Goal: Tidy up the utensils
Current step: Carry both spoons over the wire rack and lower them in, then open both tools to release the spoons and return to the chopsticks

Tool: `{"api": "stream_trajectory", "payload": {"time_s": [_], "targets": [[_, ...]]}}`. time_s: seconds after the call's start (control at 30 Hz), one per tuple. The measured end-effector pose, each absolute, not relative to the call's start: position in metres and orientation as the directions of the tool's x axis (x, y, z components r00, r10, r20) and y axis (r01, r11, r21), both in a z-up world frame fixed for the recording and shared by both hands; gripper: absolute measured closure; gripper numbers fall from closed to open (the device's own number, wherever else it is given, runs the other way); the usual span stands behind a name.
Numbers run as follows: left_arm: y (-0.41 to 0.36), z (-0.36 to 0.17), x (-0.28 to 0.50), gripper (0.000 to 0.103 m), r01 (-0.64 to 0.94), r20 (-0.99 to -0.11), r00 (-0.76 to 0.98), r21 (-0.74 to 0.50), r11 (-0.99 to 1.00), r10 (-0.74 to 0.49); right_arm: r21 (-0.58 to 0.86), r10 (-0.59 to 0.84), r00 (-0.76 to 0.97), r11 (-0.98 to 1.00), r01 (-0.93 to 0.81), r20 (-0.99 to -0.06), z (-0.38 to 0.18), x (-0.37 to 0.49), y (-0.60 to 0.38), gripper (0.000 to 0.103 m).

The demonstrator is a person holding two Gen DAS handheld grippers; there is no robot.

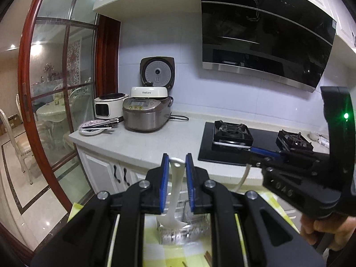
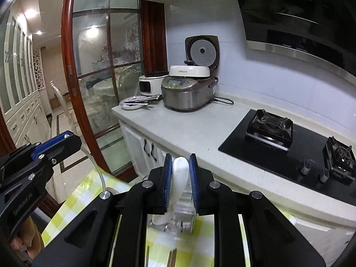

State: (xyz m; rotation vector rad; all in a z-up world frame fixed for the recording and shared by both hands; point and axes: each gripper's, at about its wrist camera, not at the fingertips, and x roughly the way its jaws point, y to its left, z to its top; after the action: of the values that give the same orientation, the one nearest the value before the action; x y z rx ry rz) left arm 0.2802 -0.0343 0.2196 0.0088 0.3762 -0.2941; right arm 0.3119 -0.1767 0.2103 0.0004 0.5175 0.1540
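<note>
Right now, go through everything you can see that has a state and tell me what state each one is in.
Left gripper: shut on a white spoon, bowl hanging down.
Right gripper: shut on a second white spoon.
Clear holder: upright on the checked cloth, below both spoons.
Rice cooker: lid open.
Plate: on the counter, holding utensils.
Stove burners: no flame visible.

Both grippers point(image 1: 176, 178) point(image 2: 180, 178) raised — fingers clamped
</note>
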Motion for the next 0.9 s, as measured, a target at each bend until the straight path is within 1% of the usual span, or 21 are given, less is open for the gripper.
{"api": "stream_trajectory", "payload": {"time_s": [0.13,0.27,0.5,0.8,0.83,0.87,0.9], "targets": [[-0.038,0.21,0.302,0.088,0.276,-0.365,0.888,-0.064,0.959,-0.281,0.045,0.143,0.854,0.989,-0.139,-0.5,0.2,0.336,-0.176,0.085],[-0.039,0.184,0.326,0.088,0.264,-0.404,0.872,-0.089,0.961,-0.277,0.045,0.139,0.847,0.99,-0.136,-0.513,0.182,0.352,-0.175,0.085],[-0.036,0.151,0.346,0.088,0.238,-0.433,0.862,-0.11,0.965,-0.262,0.049,0.131,0.832,0.991,-0.124,-0.539,0.14,0.373,-0.175,0.085],[-0.035,0.107,0.356,0.088,0.215,-0.49,0.834,-0.134,0.967,-0.254,0.055,0.128,0.803,0.991,-0.118,-0.582,0.097,0.379,-0.172,0.083],[-0.033,0.104,0.355,0.087,0.213,-0.491,0.833,-0.142,0.967,-0.255,0.057,0.124,0.802,0.992,-0.112,-0.584,0.094,0.378,-0.173,0.079],[-0.032,0.102,0.355,0.085,0.212,-0.496,0.829,-0.147,0.966,-0.258,0.066,0.123,0.801,0.992,-0.105,-0.586,0.092,0.377,-0.175,0.067],[-0.03,0.1,0.354,0.08,0.209,-0.498,0.829,-0.147,0.967,-0.255,0.072,0.122,0.802,0.992,-0.099,-0.585,0.091,0.375,-0.177,0.059]]}}
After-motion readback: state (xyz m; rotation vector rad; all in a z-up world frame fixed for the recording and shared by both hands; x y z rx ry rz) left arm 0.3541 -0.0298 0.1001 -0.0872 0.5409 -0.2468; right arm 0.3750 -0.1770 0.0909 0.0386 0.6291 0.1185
